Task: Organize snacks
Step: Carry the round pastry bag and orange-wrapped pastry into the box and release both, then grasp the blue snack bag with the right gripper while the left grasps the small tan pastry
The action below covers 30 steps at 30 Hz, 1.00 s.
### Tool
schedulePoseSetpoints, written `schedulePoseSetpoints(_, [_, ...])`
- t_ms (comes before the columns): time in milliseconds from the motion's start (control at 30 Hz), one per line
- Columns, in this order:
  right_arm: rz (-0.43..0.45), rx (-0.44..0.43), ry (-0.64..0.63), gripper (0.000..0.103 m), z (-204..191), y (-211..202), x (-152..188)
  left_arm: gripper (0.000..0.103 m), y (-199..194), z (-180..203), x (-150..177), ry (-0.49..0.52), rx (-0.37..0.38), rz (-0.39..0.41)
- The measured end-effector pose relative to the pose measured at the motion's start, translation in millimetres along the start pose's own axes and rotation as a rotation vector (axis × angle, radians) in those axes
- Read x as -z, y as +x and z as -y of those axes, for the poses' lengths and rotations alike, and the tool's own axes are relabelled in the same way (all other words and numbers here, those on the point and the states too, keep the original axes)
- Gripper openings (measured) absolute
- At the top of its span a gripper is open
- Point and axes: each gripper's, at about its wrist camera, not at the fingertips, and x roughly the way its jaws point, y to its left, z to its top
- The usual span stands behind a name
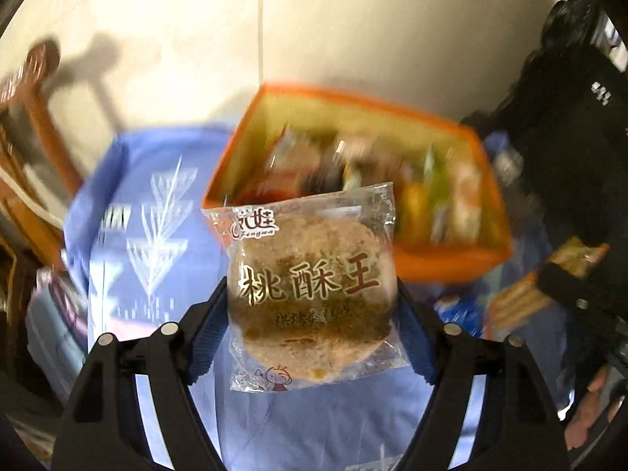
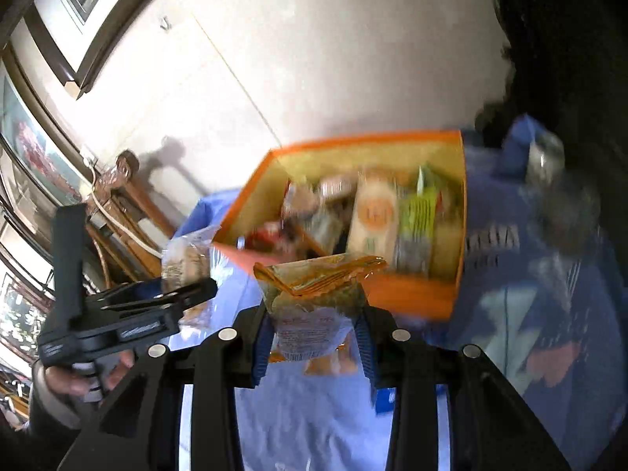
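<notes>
Snacks fill the orange box [image 1: 451, 267] on the blue-clothed bench [image 1: 129, 204]. Left claw [image 1: 314, 314], angled downward, grips a clear-wrapped walnut cookie [image 1: 310, 294] above the cloth; right claw [image 2: 314, 337], likewise tilted down, clamps a yellow snack packet [image 2: 310, 314] near the box's front edge.

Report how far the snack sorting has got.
Done: the orange box already holds several packets. In hand: the left hand-held gripper holds a walnut cookie pack, the right hand-held gripper an orange snack packet. Left: both go into the box.
</notes>
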Motion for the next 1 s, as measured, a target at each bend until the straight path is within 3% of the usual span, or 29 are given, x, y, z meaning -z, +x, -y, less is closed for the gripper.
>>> schedulePoseSetpoints(200, [0.060,0.074,-0.023,0.038,-8.3,25.5,-55.0,0.075,11.7,29.3,-49.3,0.008,0.008,0.041])
schedulePoseSetpoints(333, [0.042,0.131,0.020,0.039,3.0,64.0,-79.5,0.075,50.5,29.2,-62.9,0.000,0.030,-0.005])
schedulePoseSetpoints(367, [0.037,0.147,0.028,0.043,6.1,70.4,-83.0,0.076,59.7,29.4,-62.3,-0.003,0.031,-0.024])
schedulePoseSetpoints(400, [0.027,0.165,0.044,0.052,10.8,78.1,-85.7,0.076,69.2,28.2,-60.0,-0.009,0.021,-0.038])
schedulePoseSetpoints(467, [0.033,0.179,0.090,0.059,19.7,80.0,-85.9,0.091,79.5,28.9,-58.8,-0.008,-0.020,-0.032])
schedulePoseSetpoints(633, [0.107,0.167,0.109,0.067,32.0,51.8,-63.6,0.093,72.1,23.2,-32.2,0.009,-0.046,-0.018])
schedulePoseSetpoints(800, [0.097,0.205,0.096,0.076,51.4,20.4,-6.5,0.094,55.7,26.3,17.5,0.055,-0.035,-0.009])
schedulePoseSetpoints(1000, [-0.093,0.276,0.028,0.078,71.4,36.3,68.0,0.095,77.6,37.7,86.0,0.082,-0.020,-0.156])
